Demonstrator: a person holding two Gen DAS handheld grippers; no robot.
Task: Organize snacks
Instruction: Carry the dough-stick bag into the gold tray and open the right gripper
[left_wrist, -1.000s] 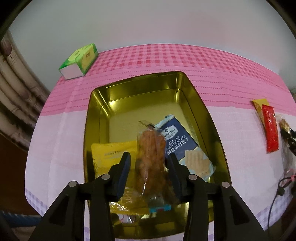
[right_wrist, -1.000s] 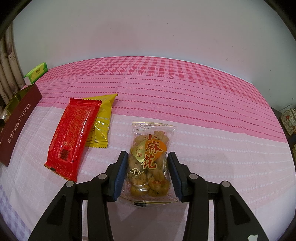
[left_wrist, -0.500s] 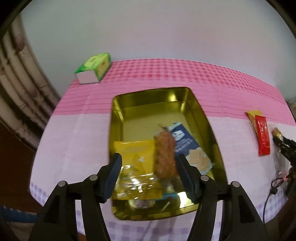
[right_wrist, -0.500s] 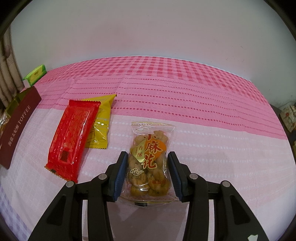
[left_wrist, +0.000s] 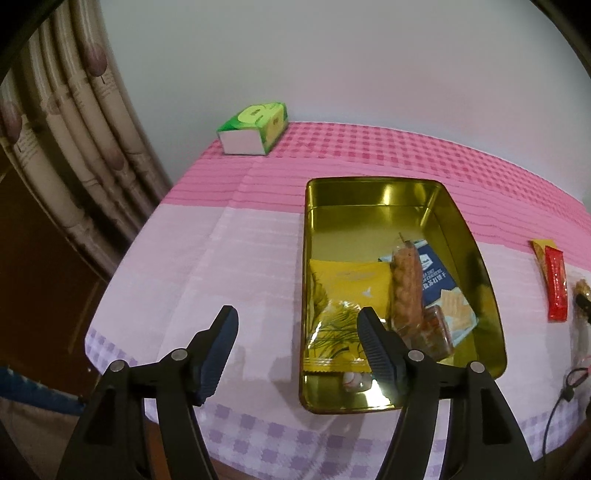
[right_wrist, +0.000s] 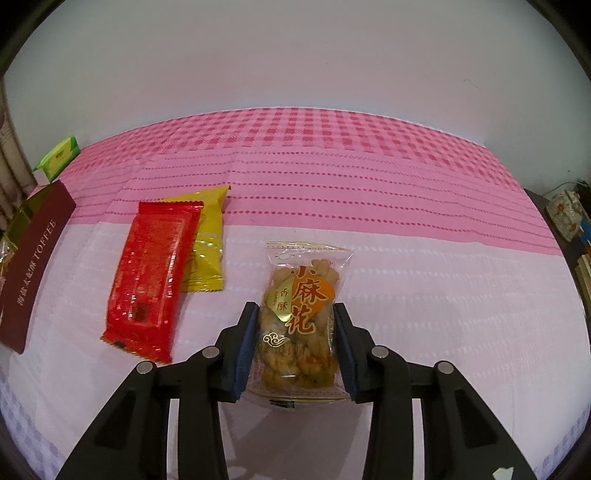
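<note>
A gold tin on the pink cloth holds a yellow packet, a blue cracker packet and a clear bag of fried twists. My left gripper is open and empty, raised near the tin's near left corner. My right gripper has its jaws around a clear bag of fried dough twists lying on the cloth. A red packet lies over a yellow packet to its left.
A green tissue box stands at the table's far left corner. The tin's dark red toffee lid shows at the left of the right wrist view. A curtain hangs left of the table. A cable lies at the near right edge.
My left gripper has let go of the fried twist bag into the tin, opened wide and pulled back to the left. My right gripper has stayed around its bag.
</note>
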